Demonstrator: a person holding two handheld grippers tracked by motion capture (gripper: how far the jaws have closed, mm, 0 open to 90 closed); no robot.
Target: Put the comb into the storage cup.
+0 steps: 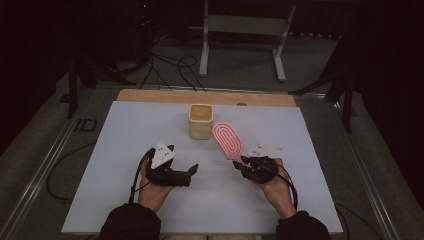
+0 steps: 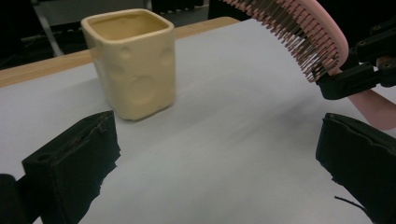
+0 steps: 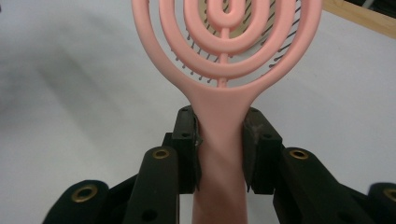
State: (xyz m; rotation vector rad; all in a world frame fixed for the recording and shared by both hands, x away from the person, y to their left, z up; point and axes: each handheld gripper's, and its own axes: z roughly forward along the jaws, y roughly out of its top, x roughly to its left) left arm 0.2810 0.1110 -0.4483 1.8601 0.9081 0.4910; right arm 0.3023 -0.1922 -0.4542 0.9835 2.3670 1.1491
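Right gripper view: the right tool (image 3: 219, 144) is clamped on the pink hairbrush (image 3: 224, 56) handle; the left tool (image 2: 219, 163) gapes apart, with the yellow cup (image 2: 133, 60) just ahead.

The hairbrush (image 3: 224, 51) looks like smooth pink plastic with a soft sheen, its bristles thin and dark. The cup (image 2: 133, 60) seems glazed cream ceramic, dimpled. A matt pale sheet (image 1: 150, 130) covers the wooden table (image 1: 165, 96). Gripper pads (image 2: 74, 163) are matt black, rough-edged.
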